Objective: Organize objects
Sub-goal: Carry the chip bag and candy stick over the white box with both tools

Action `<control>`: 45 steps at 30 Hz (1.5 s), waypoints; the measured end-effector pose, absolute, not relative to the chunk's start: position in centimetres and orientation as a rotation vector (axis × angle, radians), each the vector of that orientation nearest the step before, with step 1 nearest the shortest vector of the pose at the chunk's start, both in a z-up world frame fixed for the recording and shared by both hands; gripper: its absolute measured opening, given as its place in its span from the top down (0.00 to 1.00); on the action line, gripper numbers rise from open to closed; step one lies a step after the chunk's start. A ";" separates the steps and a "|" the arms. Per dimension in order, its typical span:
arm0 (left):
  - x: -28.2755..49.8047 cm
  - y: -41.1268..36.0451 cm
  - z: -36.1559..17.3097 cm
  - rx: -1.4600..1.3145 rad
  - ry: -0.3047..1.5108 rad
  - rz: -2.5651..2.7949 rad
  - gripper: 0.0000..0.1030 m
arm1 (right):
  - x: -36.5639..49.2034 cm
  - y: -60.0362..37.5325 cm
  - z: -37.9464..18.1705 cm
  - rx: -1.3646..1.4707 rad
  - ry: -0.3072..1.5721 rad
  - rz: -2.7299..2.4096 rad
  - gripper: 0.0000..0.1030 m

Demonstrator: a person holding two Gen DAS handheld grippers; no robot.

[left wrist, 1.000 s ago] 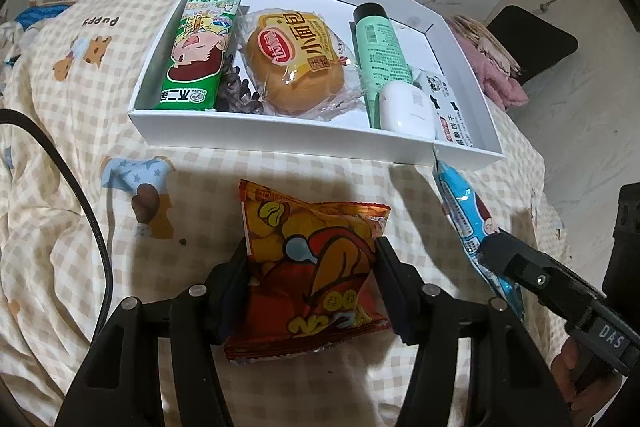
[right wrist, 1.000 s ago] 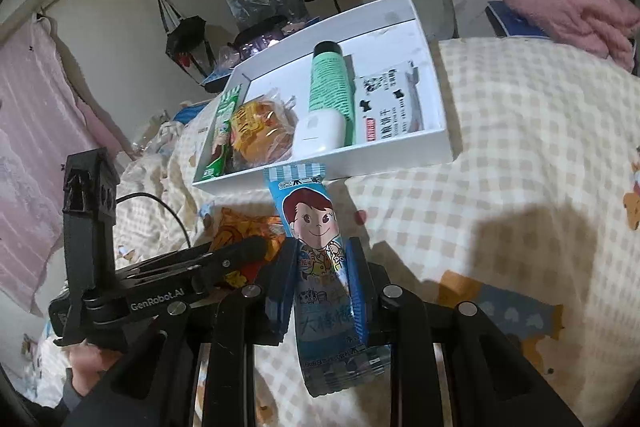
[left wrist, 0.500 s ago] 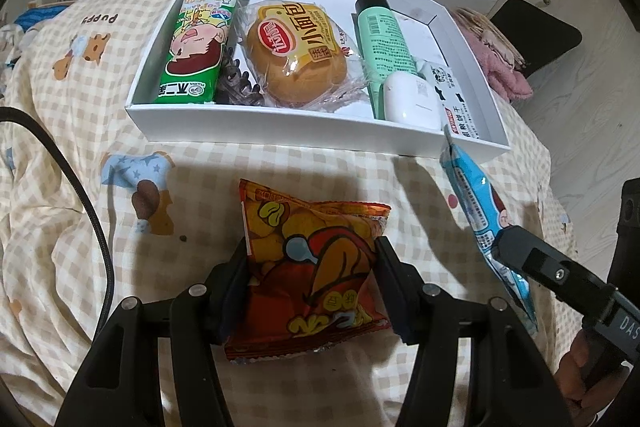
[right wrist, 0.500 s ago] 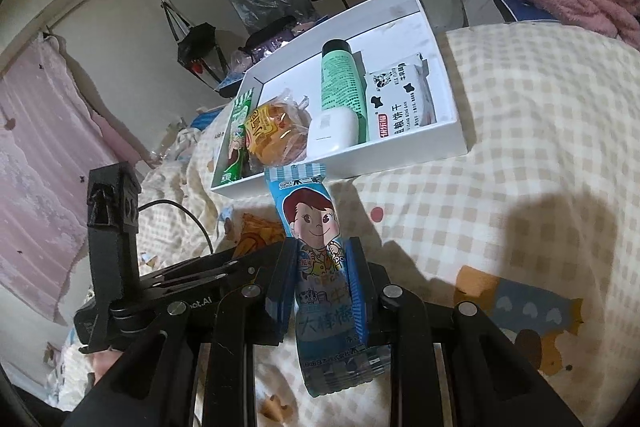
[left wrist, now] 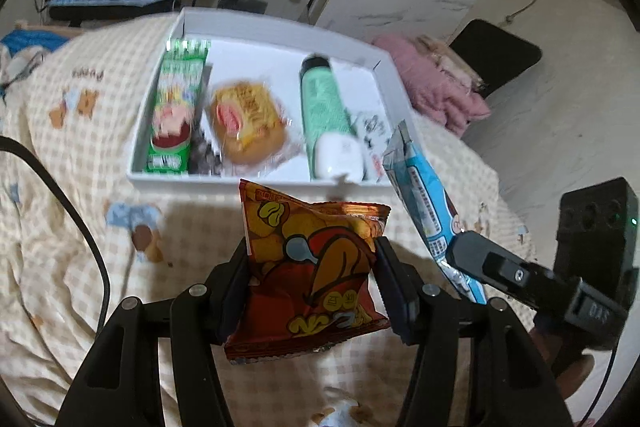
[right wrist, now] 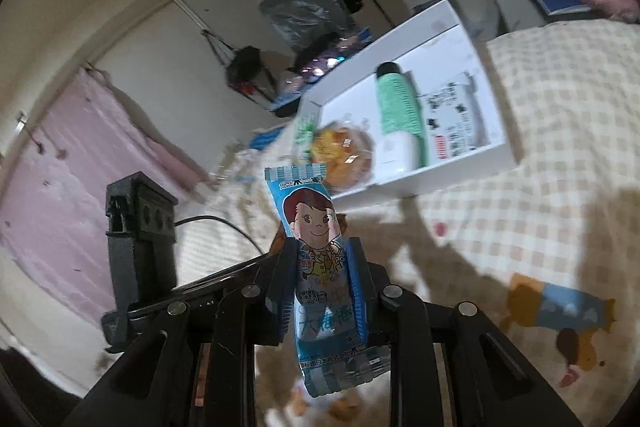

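Between the left fingers (left wrist: 312,279), a pinched orange snack bag (left wrist: 310,275); right fingers (right wrist: 322,291) pinch blue wrapper (right wrist: 320,267); slick film could slip before the white box (left wrist: 260,183).

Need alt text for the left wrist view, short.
The left tongs grip an orange snack bag above a checked blanket. Beyond lies a white box holding a green packet, a wrapped bun, a green bottle and a white case. At right, the right tongs hold a blue packet.
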State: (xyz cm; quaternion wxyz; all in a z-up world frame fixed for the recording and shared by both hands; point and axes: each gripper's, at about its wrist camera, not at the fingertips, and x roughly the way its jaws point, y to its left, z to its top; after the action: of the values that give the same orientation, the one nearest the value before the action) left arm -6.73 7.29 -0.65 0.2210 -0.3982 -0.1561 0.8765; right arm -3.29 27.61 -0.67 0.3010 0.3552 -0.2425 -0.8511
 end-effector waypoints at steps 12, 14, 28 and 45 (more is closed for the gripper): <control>-8.6 0.0 2.6 -0.855 -0.679 2.462 0.40 | -6.8 26.5 3.5 0.920 -0.683 -2.263 0.75; -9.6 -0.2 2.8 -0.837 -0.670 2.486 0.40 | -7.8 26.4 4.1 0.908 -0.678 -2.293 0.75; -21.3 7.3 2.6 -0.896 -0.280 2.526 0.40 | -10.3 24.2 2.4 0.782 -0.203 -2.961 0.75; -23.1 8.6 -0.8 -0.902 -0.223 2.593 0.29 | -11.6 20.4 -0.9 0.745 0.197 -3.099 0.74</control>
State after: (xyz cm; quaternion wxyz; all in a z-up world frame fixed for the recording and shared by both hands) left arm -23.10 8.60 -0.78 0.1925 -0.3215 -0.0793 0.9237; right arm -11.61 20.36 -0.92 -0.0257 0.2331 0.0617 -0.9701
